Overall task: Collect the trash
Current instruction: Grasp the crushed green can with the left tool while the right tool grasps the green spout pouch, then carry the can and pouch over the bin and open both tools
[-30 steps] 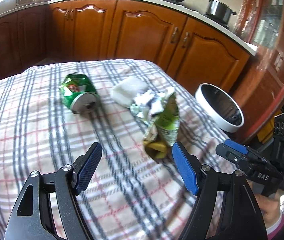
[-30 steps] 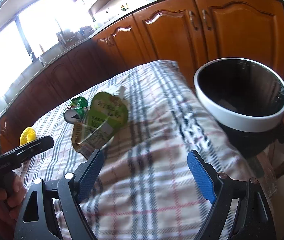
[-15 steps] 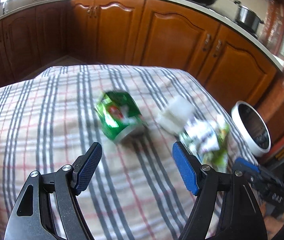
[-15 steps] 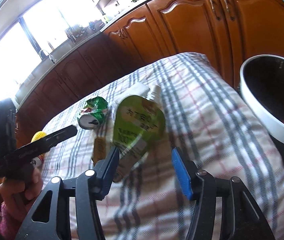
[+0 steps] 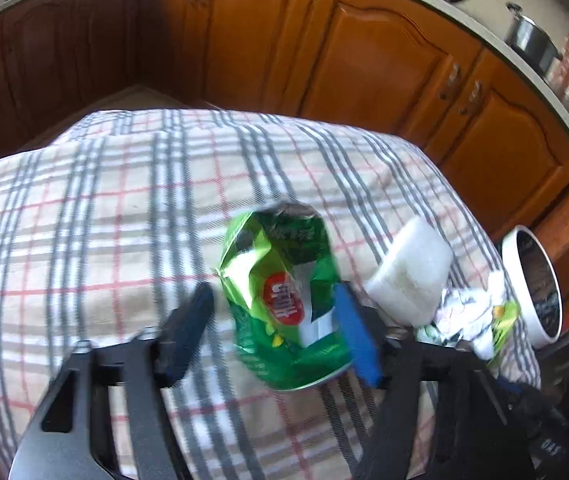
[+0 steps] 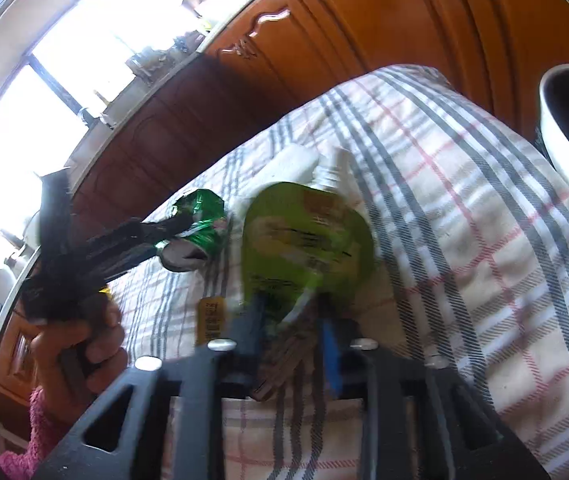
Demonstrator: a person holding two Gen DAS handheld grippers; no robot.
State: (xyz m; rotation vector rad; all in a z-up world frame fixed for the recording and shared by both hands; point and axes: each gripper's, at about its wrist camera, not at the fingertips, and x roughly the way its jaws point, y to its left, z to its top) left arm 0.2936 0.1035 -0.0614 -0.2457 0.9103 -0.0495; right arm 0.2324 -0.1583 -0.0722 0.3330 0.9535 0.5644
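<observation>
On the checked cloth of the surface (image 5: pixel 96 216) the trash lies in a loose row, all of it within reach of the bin, which looks a sensible layout for two-handed collecting.

Furthest left, the left tool (image 5: pixel 274 322) straddles the crushed green can (image 5: pixel 284 292), which lies on its side with its open end toward the camera. Its jaws have just been closing, and the can is between them: the right blue pad touches the can's flank, while the left pad looks a little short of it, though blur makes that uncertain. So the tool is about half open and, by my reading, not yet truly gripping. Taking the can across its dented waist gives the pads flat faces to bite.

Just right of the can sits a white foam block (image 5: pixel 408 276), untouched, and beyond it a crumpled wrapper (image 5: pixel 472 320).

In the right wrist view, the right tool (image 6: pixel 292 332) has just been closing too and is now nearly shut, pinching the lower edge of the green drink pouch (image 6: pixel 308 240), whose white spout points away. A thin flat edge suits so narrow a grip.

At the far right, off the surface's edge and lower, stands the white-rimmed bin (image 5: pixel 524 296), open-mouthed to receive drops.
</observation>
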